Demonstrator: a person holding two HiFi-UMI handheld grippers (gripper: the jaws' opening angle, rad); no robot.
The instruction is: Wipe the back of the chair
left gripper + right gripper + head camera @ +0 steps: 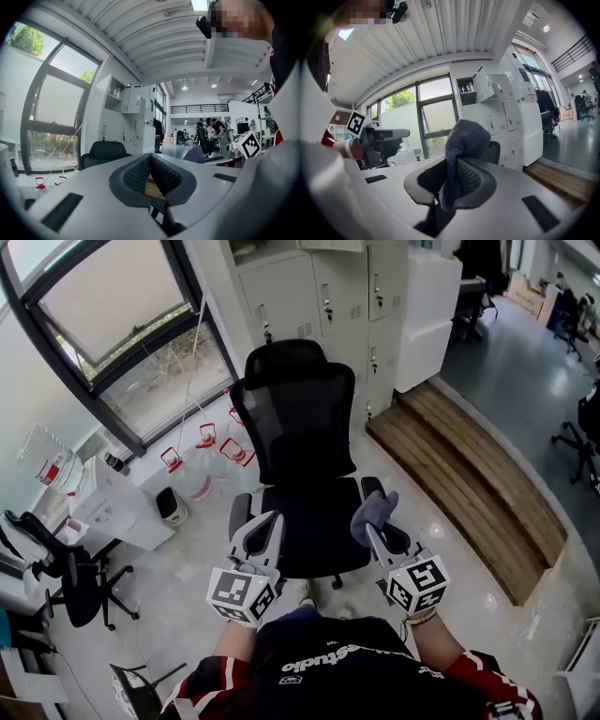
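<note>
The left tongs (pixel 265 529) are pressing shut with nothing between them, while the right tongs (pixel 379 535) are clamping a grey cloth (pixel 373 510). Both are hovering near the seat of the chair (pixel 298 423), whose back is standing beyond them.

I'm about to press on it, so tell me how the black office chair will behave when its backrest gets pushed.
The chair probably rolls or swivels away: it seems to stand on a castor base on smooth floor. Its mesh backrest likely flexes under the cloth rather than staying rigid.
</note>
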